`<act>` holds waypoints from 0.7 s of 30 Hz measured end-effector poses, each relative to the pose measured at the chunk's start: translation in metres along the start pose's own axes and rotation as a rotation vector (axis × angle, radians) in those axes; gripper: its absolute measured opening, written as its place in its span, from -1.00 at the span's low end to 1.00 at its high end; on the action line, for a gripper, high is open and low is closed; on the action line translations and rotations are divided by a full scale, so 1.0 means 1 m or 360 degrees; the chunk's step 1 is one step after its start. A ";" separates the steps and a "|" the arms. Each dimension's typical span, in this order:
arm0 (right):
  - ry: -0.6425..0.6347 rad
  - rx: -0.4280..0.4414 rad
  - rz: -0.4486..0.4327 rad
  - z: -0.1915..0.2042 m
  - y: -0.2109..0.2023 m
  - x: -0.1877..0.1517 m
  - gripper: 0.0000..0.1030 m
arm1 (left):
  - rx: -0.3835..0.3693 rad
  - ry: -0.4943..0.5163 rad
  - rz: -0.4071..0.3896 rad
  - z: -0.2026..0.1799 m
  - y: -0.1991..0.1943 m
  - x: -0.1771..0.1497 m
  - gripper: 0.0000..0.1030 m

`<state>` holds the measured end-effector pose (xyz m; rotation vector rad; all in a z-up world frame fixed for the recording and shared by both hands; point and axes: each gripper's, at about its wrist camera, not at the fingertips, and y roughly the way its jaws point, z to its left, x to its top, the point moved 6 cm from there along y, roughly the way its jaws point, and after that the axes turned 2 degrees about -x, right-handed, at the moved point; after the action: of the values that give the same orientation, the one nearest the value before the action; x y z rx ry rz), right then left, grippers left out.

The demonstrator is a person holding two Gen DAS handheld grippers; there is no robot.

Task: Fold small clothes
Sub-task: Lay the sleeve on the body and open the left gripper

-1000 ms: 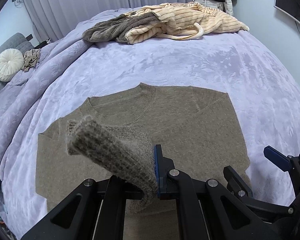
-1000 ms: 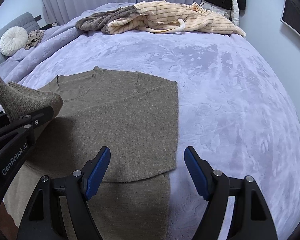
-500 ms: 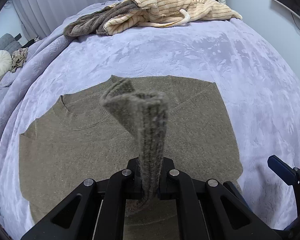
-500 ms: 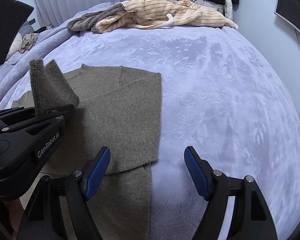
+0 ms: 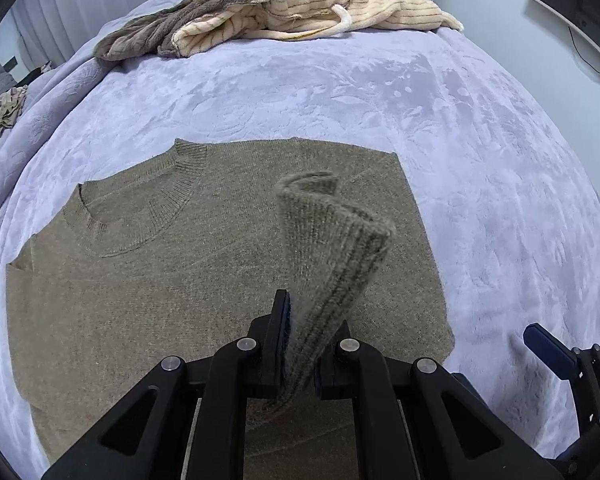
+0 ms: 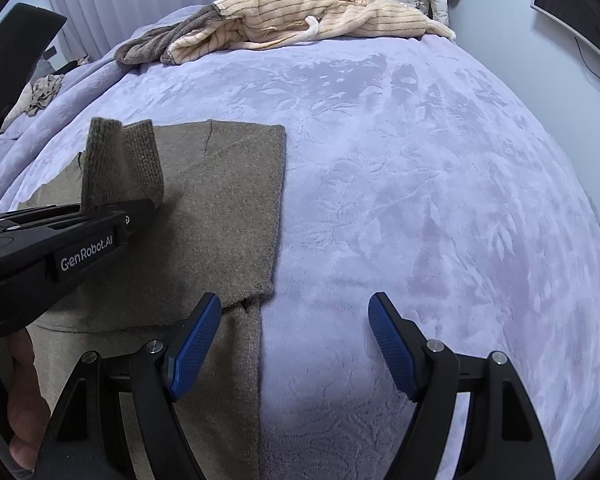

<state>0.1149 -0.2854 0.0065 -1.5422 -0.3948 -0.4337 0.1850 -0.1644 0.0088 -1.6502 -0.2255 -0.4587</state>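
A brown knitted sweater (image 5: 148, 280) lies flat on the lilac bedspread, its round collar toward the far left. My left gripper (image 5: 300, 344) is shut on the ribbed cuff of the sweater's sleeve (image 5: 332, 232), which stands up curled above the sweater's right half. In the right wrist view the same sleeve cuff (image 6: 120, 164) rises from the left gripper (image 6: 140, 210) at the left. My right gripper (image 6: 296, 344) is open and holds nothing. It hovers over the sweater's right edge (image 6: 268, 264), with its left pad over the knit and its right pad over bare bedspread.
A heap of cream striped and grey-brown plush clothes (image 5: 284, 12) lies at the far end of the bed (image 5: 480, 160). A crumpled beige garment (image 5: 10, 108) sits at the far left. A dark screen (image 5: 572, 4) hangs on the right wall. A hand (image 6: 24, 408) shows at lower left.
The left gripper has carried the sleeve cuff from the sweater's left side across to its right half and a little lower. The right gripper has shifted right toward the sweater's edge, still open.
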 end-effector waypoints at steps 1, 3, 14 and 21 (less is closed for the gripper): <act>0.0001 -0.0004 0.0000 -0.002 0.000 -0.001 0.53 | 0.0010 -0.0008 0.0007 0.002 0.001 -0.001 -0.76; 0.0010 -0.0006 -0.0002 -0.005 -0.001 -0.003 0.53 | -0.0017 -0.0049 0.0012 0.006 0.000 -0.003 0.44; 0.0073 0.0189 -0.0038 0.000 -0.009 -0.001 0.53 | -0.0201 -0.0137 -0.0145 0.049 -0.045 -0.020 0.78; -0.0022 0.0318 -0.0025 0.042 -0.006 0.003 0.53 | -0.0199 -0.0182 -0.0103 0.088 -0.044 -0.051 0.78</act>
<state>0.1157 -0.2432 0.0133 -1.3492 -0.4479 -0.3844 0.1358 -0.0659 0.0201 -1.7976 -0.3418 -0.4348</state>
